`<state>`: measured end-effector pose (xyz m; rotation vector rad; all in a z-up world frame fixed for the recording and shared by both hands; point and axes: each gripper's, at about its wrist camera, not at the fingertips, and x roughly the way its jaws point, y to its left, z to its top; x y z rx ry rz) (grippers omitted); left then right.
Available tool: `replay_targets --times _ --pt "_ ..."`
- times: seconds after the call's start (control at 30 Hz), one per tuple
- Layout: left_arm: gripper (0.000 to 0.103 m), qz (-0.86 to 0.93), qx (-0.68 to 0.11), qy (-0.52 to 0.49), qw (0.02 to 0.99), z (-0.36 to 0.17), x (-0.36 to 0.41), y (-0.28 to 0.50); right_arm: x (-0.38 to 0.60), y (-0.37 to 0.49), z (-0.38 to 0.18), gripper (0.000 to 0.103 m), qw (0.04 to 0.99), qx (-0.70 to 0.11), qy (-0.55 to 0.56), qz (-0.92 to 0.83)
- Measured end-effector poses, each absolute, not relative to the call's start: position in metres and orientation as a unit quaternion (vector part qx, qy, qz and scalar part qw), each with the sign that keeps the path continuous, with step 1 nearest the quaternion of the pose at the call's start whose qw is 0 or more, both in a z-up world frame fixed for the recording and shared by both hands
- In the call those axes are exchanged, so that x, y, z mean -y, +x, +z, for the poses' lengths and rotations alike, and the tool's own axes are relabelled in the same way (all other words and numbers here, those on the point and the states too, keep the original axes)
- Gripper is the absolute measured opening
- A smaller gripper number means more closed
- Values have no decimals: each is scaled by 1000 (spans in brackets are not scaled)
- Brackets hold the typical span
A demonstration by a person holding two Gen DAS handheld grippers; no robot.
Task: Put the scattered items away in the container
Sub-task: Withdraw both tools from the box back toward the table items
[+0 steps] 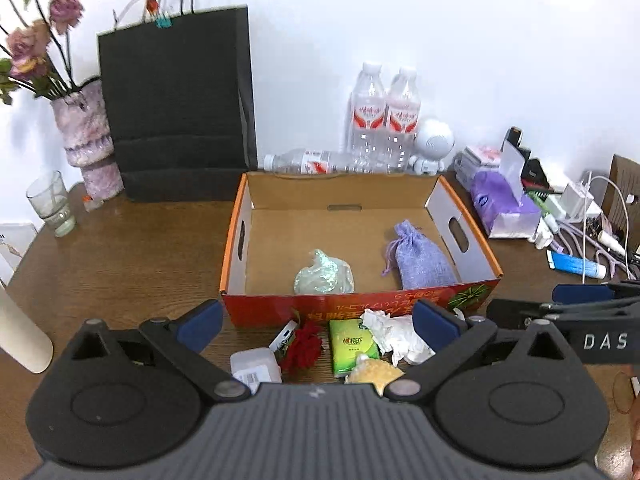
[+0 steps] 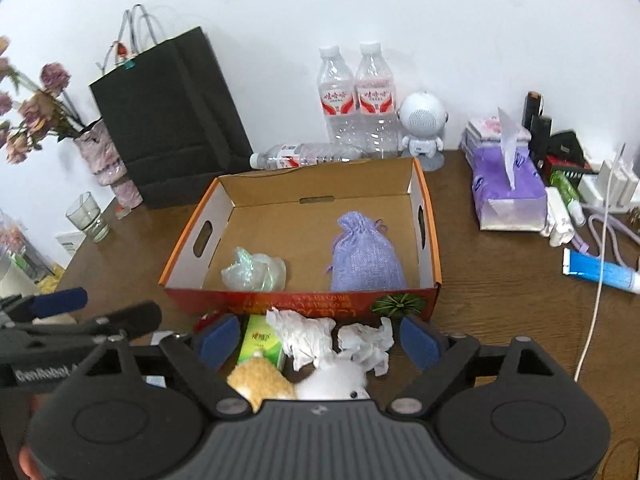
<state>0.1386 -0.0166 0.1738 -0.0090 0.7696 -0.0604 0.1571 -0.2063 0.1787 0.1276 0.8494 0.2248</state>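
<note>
Three water bottles [image 2: 336,92], two crumpled tissues [image 2: 304,334], two pouches [image 2: 364,256] boxed.

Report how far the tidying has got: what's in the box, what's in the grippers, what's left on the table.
Done: the purple pouch and the clear crumpled wrapper lie inside the cardboard box.
In hand: nothing; the left gripper and right gripper are both open and empty.
Left, in front of the box: green packet, red flower, white container, crumpled tissues, yellow bag.
</note>
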Motion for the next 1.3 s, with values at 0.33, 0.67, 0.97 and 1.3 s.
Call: replay_targets --times 0.33,0.67,0.97,1.3 --pt "103 -17 -251 -20 968 144 16 40 199 55 163 90 955 -275 20 109" --pt "103 -10 -207 -32 978 66 11 -26 194 -23 79 90 967 -220 24 125" --pt "103 -17 -254 -11 967 24 18 -25 205 -22 24 90 952 -279 56 110" --pt "103 -21 -285 2 958 6 25 -24 211 -20 14 91 946 -295 81 104"
